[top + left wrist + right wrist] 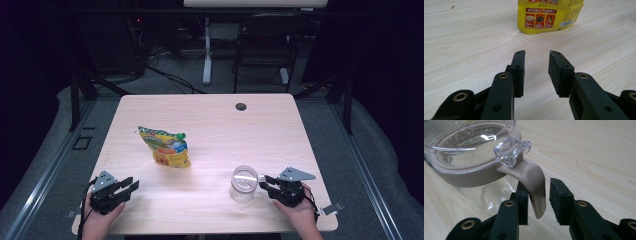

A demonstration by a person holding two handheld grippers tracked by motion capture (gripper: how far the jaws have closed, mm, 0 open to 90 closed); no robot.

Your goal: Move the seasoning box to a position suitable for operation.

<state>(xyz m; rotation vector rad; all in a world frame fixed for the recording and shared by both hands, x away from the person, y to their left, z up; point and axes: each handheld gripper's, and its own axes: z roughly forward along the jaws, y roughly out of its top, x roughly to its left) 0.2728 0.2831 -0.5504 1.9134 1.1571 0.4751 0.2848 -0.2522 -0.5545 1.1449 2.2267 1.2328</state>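
Jar: I see the clear jar (pixel 244 184) upright on the surface (pixel 210 125), near its front edge, long axis vertical, mouth up.
Jar tab: the beige tab (pixel 534 187) on its lid hangs down from the rim on the side towards my right tool (pixel 264 181).
Right tool: jaws part open with the tab between them; a gap shows beside the right pad (pixel 556 195), so I count no grip.
Left tool: my left tool (pixel 131 184) has its jaws part open with nothing between them, aimed at the yellow pouch (pixel 165 146).
Pouch: lies flat left of centre, long axis running away from me.
View difference: the right gripper view shows the clear clasp (pixel 510 151); the high view gives the layout.
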